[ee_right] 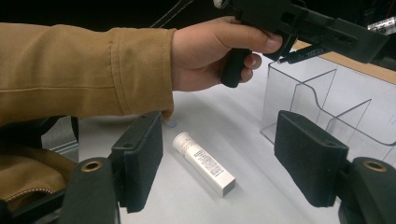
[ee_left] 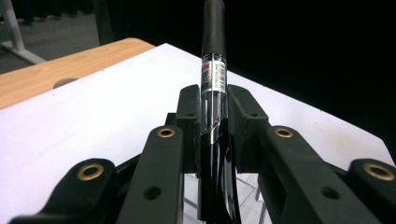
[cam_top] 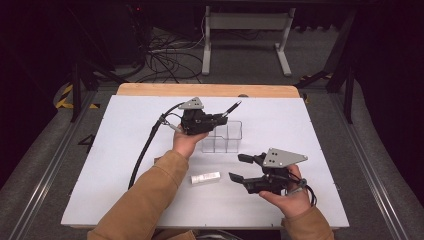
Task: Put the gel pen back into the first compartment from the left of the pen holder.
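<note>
My left gripper (cam_top: pixel 220 119) hovers over the clear acrylic organizer (cam_top: pixel 223 137) and is shut on a black pen (cam_top: pixel 232 107). The pen sticks out up and to the right, past the jaws. In the left gripper view the pen (ee_left: pixel 214 70), with its printed label, is clamped upright between the two fingertips (ee_left: pixel 187 116). My right gripper (cam_top: pixel 236 167) is held near the front right, jaws open and pointing left with nothing between them. A white tube (cam_top: pixel 205 177) lies flat on the table to its left. In the right gripper view the tube (ee_right: pixel 203 163) lies on the table beyond the open jaws.
The organizer (ee_right: pixel 327 100) has several compartments split by clear dividers. The white mat (cam_top: pixel 125 150) covers a wooden table (cam_top: pixel 200 90). A black cable (cam_top: pixel 145 150) trails from the left gripper across the mat. A tan sleeve (ee_right: pixel 84 70) crosses the right gripper view.
</note>
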